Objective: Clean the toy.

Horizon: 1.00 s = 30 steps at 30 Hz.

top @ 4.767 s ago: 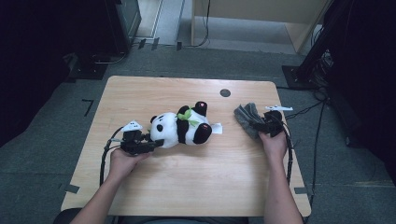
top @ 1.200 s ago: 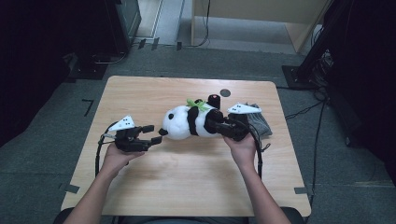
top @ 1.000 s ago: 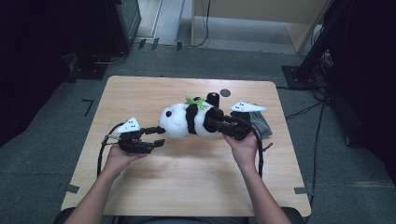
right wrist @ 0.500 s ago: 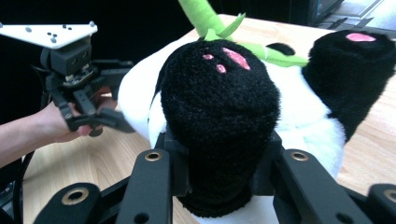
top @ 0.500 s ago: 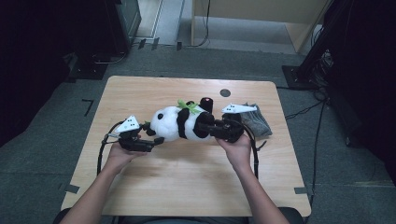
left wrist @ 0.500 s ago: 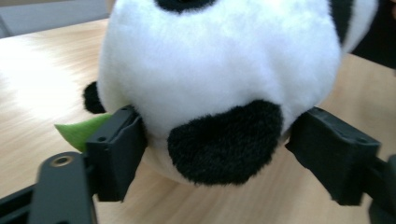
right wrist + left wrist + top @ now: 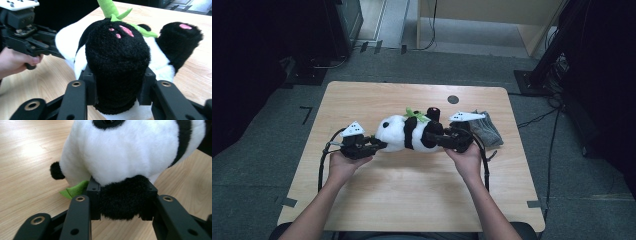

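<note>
Holding the soft black-and-white plush panda (image 7: 408,133) from both ends, the left gripper (image 7: 379,145) has just closed its jaws on a black ear, and the right gripper (image 7: 438,139) is clamped on a black foot. The toy lies across the light wooden table (image 7: 412,190), probably so it can be lifted level without sagging. A folded grey cloth (image 7: 488,131) lies just behind the right gripper.

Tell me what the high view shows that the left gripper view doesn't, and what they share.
High view alone: the grey cloth at the table's right side, the dark round hole in the tabletop, and the right gripper on the panda's black foot. Left gripper view alone: its jaws, just closing, pinch the panda's black ear, and an eye patch shows at the top edge. Both: the plush panda, its green leaf and the wooden table.
</note>
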Each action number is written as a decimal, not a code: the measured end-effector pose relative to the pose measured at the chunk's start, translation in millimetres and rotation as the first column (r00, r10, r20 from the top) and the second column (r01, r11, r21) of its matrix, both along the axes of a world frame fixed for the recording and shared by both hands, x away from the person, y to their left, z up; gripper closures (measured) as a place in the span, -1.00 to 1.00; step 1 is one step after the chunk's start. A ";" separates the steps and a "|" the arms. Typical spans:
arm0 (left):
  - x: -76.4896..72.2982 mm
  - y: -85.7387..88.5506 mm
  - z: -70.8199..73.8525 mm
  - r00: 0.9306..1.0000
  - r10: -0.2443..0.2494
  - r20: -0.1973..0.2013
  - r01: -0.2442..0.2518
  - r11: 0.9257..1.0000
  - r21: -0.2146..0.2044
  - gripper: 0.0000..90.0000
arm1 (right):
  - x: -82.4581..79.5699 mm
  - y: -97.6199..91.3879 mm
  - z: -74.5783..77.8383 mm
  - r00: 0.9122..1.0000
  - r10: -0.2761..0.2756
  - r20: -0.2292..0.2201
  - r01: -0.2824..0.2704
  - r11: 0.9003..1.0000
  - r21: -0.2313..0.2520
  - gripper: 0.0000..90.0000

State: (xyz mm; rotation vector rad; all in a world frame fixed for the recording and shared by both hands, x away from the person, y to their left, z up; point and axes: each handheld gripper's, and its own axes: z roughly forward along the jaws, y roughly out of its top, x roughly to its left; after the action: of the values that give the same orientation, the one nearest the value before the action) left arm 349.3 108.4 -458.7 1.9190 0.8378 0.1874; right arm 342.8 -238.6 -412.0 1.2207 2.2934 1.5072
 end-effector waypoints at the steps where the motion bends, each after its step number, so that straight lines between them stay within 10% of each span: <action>1: -0.9 0.2 1.4 1.000 0.000 0.010 0.000 1.000 -0.001 0.47 | 0.8 -1.5 -1.2 1.000 -0.002 0.013 0.002 1.000 0.000 0.26; 6: -1.4 5.4 6.5 1.000 -0.021 0.002 0.021 0.998 -0.052 0.58 | 1.3 -6.5 -2.6 0.997 0.012 0.081 -0.013 1.000 0.021 0.02; 11: -0.6 10.5 10.2 1.000 -0.028 -0.005 0.028 0.997 -0.074 0.60 | -4.7 -7.8 -7.2 0.971 0.047 0.232 -0.047 0.999 -0.005 -0.27; 21: 4.1 22.5 18.3 0.997 -0.037 -0.061 0.028 0.990 -0.141 0.62 | -5.8 -12.8 -24.0 0.974 0.145 0.173 -0.141 0.989 -0.036 -0.63; 30: 1.1 22.6 25.0 0.993 -0.069 -0.101 0.055 0.989 -0.134 0.62 | -7.3 0.0 -37.1 0.968 0.144 0.207 -0.134 0.989 -0.066 -0.88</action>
State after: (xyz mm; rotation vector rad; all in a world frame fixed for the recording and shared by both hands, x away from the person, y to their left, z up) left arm 350.3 131.1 -433.7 1.8410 0.8375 -0.0066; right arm 335.5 -238.5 -449.1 0.8561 2.3005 1.5287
